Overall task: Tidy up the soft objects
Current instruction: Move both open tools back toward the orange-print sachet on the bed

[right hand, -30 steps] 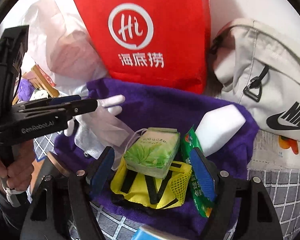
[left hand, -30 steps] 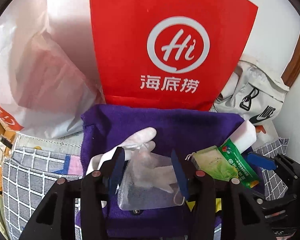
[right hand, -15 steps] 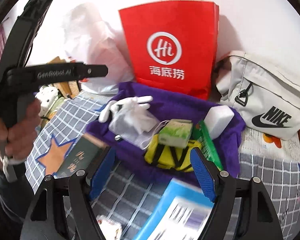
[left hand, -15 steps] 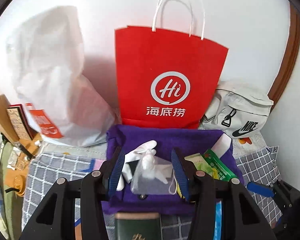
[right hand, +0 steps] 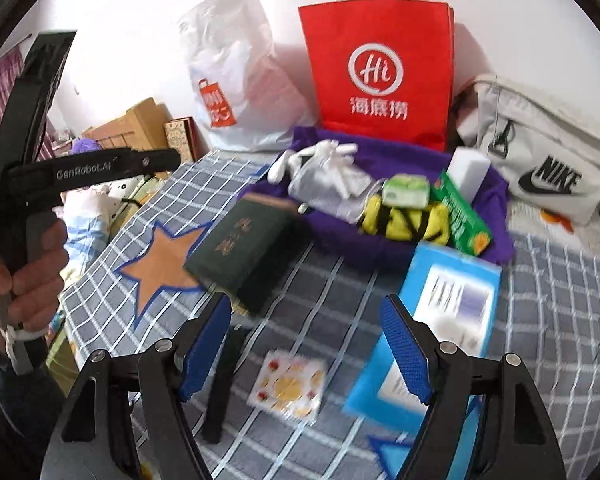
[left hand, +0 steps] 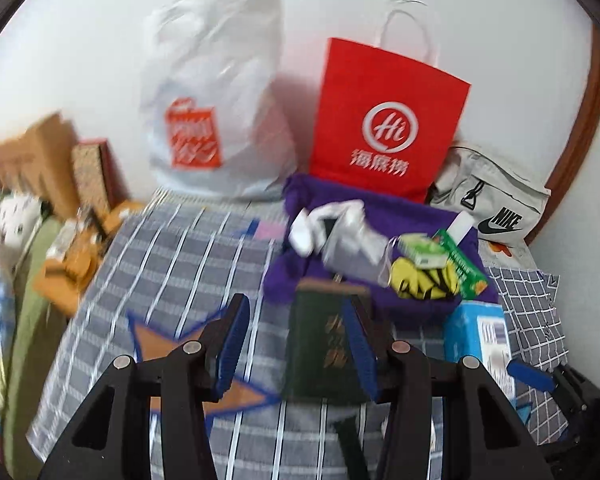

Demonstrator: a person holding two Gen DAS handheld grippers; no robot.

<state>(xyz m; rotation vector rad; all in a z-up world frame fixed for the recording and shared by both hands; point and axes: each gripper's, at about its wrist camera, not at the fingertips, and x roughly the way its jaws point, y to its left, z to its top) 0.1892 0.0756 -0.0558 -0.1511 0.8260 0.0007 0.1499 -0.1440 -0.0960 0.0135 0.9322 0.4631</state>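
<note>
1. The left gripper [left hand: 296, 346] has its blue-padded fingers [left hand: 232, 346] apart and nothing is pressed between them; they hang above the checked grey-blue bedcover [left hand: 172, 256].
2. In the left wrist view, the right finger of this gripper overlaps a dark green hardcover book with gold letters [left hand: 320, 336], but contact cannot be judged there. The right wrist view shows the book lying free on the bedcover.
3. The right gripper [right hand: 306, 348] is wide open and empty, above the same bedcover, near a small flat packet with red and yellow dots [right hand: 288, 384].
4. Just beside its right finger lies a light blue flat box with a printed label [right hand: 440, 312].
5. A person's hand [right hand: 24, 272] at the left edge of the right wrist view holds the handle of the left gripper.
6. Farther away lies a purple cloth [right hand: 404, 160], spread on the bed in front of the bags.
7. The soft objects rest on this cloth: a white glove [right hand: 332, 150], a clear mesh pouch [right hand: 324, 188], a yellow net bag with black straps [right hand: 404, 220], a green tissue pack [right hand: 404, 192] on top of the net bag, a long green packet [right hand: 464, 216] and a white sponge block [right hand: 470, 172].
8. Behind the cloth, against the white wall, a red paper bag with a white "Hi" logo [right hand: 380, 72] stands upright.
9. A white plastic bag with an orange print [right hand: 228, 76] is to its left, and a light grey Nike bag [right hand: 540, 156] is to its right.
</note>
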